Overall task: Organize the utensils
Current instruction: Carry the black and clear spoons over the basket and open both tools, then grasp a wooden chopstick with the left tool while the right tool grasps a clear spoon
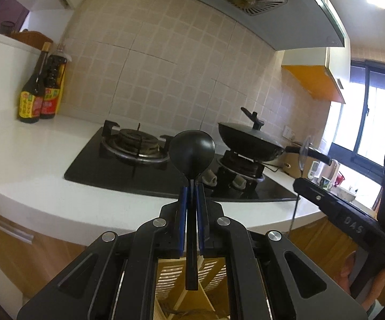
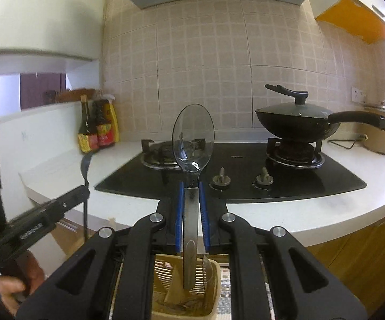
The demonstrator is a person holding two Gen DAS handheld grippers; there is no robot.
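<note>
My left gripper (image 1: 191, 186) is shut on a black spoon (image 1: 191, 149), held upright with its bowl up and its handle hanging down over a beige slatted utensil holder (image 1: 213, 272). My right gripper (image 2: 191, 186) is shut on a clear plastic spoon (image 2: 193, 136), also upright, its handle end reaching down into the same utensil holder (image 2: 211, 274). The left gripper and its black spoon (image 2: 85, 164) show at the left of the right wrist view. The right gripper's body (image 1: 333, 208) shows at the right of the left wrist view.
A white counter (image 1: 32, 160) carries a black gas hob (image 1: 149, 176) with a lidded black wok (image 1: 248, 141) on the right burner. Two sauce bottles (image 1: 39, 90) stand at the back left. A rice cooker (image 2: 381, 130) sits at the far right. Wooden cabinet fronts lie below.
</note>
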